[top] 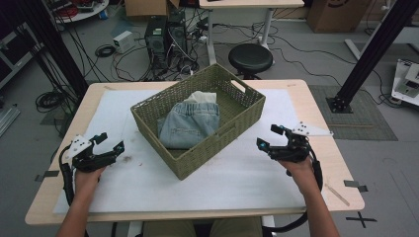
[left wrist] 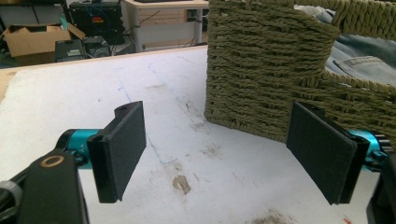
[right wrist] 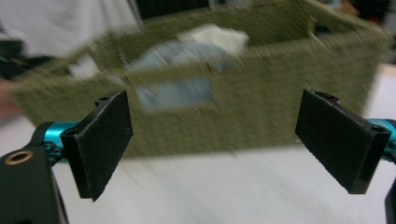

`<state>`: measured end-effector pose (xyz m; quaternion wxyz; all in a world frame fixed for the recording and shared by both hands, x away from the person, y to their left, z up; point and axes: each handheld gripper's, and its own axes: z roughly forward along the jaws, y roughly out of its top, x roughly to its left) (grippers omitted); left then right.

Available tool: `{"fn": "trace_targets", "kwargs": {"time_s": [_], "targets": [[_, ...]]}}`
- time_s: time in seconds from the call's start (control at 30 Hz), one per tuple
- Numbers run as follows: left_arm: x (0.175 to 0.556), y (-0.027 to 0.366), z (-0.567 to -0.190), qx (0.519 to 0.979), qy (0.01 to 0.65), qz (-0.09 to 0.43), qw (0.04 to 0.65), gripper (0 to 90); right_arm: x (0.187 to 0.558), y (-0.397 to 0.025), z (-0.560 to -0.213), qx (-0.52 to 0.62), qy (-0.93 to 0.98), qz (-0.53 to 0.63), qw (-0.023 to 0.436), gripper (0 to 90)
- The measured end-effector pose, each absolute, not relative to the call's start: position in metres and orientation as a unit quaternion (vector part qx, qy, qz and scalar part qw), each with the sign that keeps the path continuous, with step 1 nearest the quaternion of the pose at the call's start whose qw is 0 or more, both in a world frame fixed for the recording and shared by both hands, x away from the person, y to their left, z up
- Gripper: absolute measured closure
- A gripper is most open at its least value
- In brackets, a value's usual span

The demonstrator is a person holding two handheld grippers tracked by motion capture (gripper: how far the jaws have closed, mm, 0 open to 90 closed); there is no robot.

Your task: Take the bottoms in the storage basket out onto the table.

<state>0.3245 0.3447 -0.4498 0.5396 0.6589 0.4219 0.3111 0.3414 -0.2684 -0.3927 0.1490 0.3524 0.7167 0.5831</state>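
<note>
A green woven basket point(top: 237, 116) stands turned at an angle in the middle of the white mat, holding folded blue jeans point(top: 191, 123) with a white cloth point(top: 201, 97) behind them. My left gripper point(top: 109, 143) rests at the mat's left side, open, jaws empty, pointing at the basket's corner point(left wrist: 261, 84). My right gripper point(top: 270, 137) is open and empty to the right of the basket, facing its long wall point(right wrist: 261, 116). Through the handle slot the jeans point(right wrist: 175, 93) show. That view is blurred.
A white mat point(top: 257, 173) covers most of the wooden table point(top: 321, 113). Stains mark the mat point(left wrist: 182, 184) near the left gripper. Beyond the table are a black stool point(top: 250, 58), computer towers, cables and black frame posts.
</note>
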Motion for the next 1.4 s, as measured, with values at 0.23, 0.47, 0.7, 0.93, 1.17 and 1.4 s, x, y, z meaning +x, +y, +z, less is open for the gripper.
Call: {"fn": "trace_targets", "kwargs": {"time_s": [0.23,0.47,0.7,0.93,1.17,1.4], "targets": [[0.325,0.345,-0.450,0.659,0.424,0.306,0.541,20.4,0.368,-0.232,-0.347,0.287,0.744,0.592,0.121,11.1],[0.326,0.345,-0.450,0.660,0.423,0.305,0.541,20.4,0.400,-0.187,-0.320,0.250,0.784,0.557,0.114,11.1],[0.325,0.345,-0.450,0.659,0.421,0.304,0.544,20.4,0.437,-0.138,-0.299,0.231,0.809,0.528,0.111,11.1],[0.326,0.348,-0.450,0.658,0.421,0.298,0.549,20.4,0.478,-0.091,-0.309,0.238,0.849,0.460,0.108,11.1],[0.326,0.348,-0.450,0.656,0.422,0.295,0.553,20.4,0.498,-0.069,-0.327,0.241,0.871,0.418,0.094,11.1],[0.326,0.348,-0.450,0.656,0.421,0.293,0.553,20.4,0.517,-0.047,-0.336,0.241,0.888,0.383,0.083,11.2]]}}
